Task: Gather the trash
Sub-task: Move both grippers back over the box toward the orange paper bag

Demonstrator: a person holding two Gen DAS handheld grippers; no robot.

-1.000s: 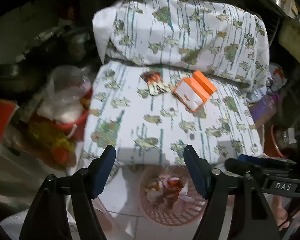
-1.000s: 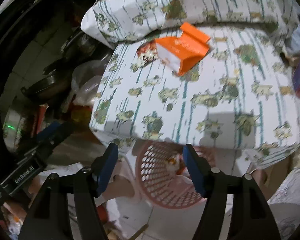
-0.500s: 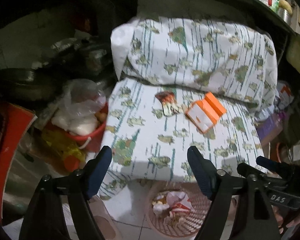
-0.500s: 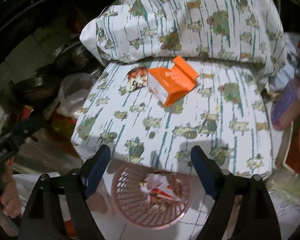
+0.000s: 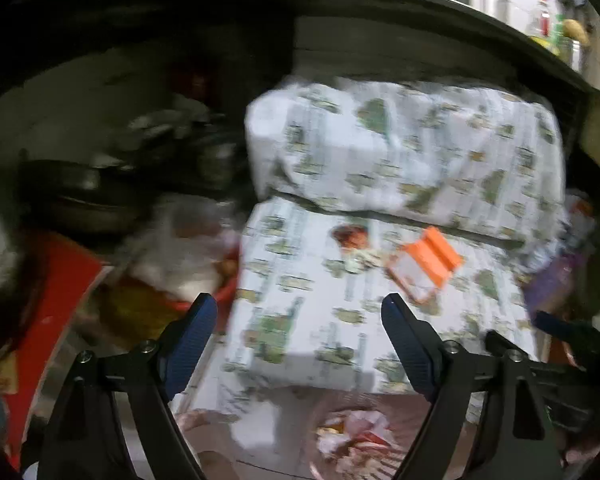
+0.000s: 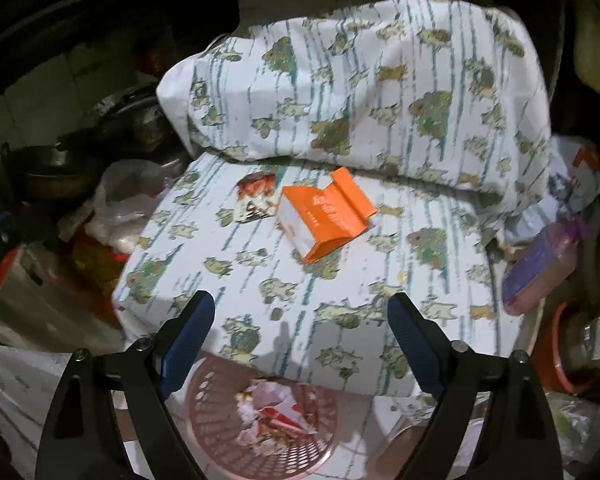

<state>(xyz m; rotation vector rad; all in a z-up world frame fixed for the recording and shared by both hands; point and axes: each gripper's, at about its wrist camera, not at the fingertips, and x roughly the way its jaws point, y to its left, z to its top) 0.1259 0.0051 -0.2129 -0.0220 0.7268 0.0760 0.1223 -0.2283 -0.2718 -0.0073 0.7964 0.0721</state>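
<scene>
— What's changed?

— Both my tongs have just been opening; the left gripper (image 5: 300, 316) and right gripper (image 6: 302, 314) gape wide with nothing between them. The pink basket (image 6: 220, 432), trash inside, has slid low in both views.

— What's left?

— The orange carton (image 6: 326, 218) and, just beside it, what looks like a crumpled wrapper (image 6: 256, 196), though it's blurry. Both lie on the patterned cushion (image 6: 260, 304), untouched. I'd say those come next.
</scene>
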